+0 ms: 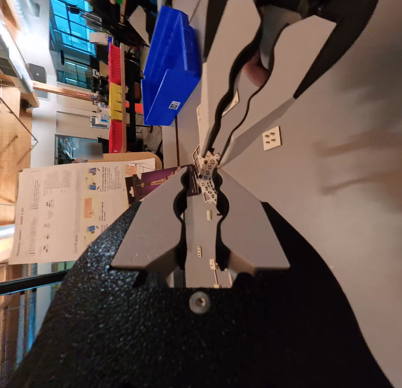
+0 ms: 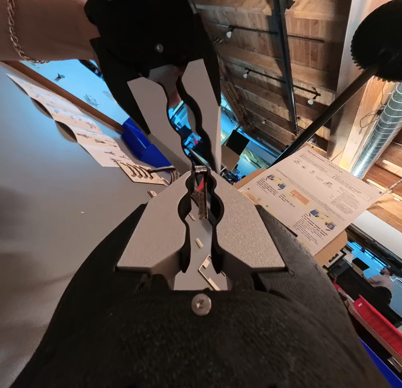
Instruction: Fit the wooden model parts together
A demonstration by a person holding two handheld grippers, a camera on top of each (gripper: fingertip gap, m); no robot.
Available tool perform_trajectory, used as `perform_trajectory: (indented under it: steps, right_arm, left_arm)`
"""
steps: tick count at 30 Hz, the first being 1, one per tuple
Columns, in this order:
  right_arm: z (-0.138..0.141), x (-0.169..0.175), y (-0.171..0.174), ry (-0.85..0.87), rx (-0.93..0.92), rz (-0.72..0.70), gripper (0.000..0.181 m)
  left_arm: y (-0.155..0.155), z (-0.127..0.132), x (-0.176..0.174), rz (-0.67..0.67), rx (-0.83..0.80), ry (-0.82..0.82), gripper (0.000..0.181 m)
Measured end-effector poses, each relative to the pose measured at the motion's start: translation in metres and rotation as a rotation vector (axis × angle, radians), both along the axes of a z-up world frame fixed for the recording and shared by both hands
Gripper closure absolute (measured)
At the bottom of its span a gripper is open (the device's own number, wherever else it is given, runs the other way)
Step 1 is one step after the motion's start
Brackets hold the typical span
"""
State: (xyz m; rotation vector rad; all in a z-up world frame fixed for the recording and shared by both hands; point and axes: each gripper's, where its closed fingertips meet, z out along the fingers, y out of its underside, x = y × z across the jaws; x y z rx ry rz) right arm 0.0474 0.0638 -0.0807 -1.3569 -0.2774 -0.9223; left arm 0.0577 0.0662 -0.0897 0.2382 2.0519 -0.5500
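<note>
A white wooden lattice part [image 1: 209,186] hangs just above the grey table [image 1: 315,225], between the two grippers. My left gripper [image 1: 202,168] is closed on its lower end. My right gripper [image 1: 213,159] comes in from the top of the left wrist view and pinches its upper end. In the right wrist view my right gripper [image 2: 200,172] holds the lattice part [image 2: 201,203] edge-on, and the left gripper [image 2: 203,165] meets it tip to tip from above. The joint between the parts is hidden by the fingertips.
A blue bin [image 1: 171,73], a purple booklet [image 1: 156,181] and an instruction sheet [image 1: 71,207] lie to the left. A small square plate with holes [image 1: 271,138] and loose bits [image 1: 209,214] lie on the table. A cut-out wooden sheet [image 2: 141,173] lies by a folded leaflet [image 2: 65,116].
</note>
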Motion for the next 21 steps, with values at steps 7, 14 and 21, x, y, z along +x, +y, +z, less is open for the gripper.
perform_trajectory:
  steps: [7, 14, 21]
  right_arm:
    - [-0.001, -0.002, -0.002, -0.011, -0.011, 0.009, 0.173]
    - [0.000, -0.007, -0.003, -0.011, -0.010, 0.035, 0.173]
    - [-0.009, -0.006, -0.003, -0.038, -0.054, -0.016, 0.171]
  left_arm:
    - [0.007, 0.004, -0.002, 0.002, -0.045, 0.074, 0.146]
    - [0.002, -0.005, -0.004, -0.022, 0.025, 0.080, 0.163]
    - [0.003, -0.015, 0.002, -0.010, 0.049, 0.101, 0.168]
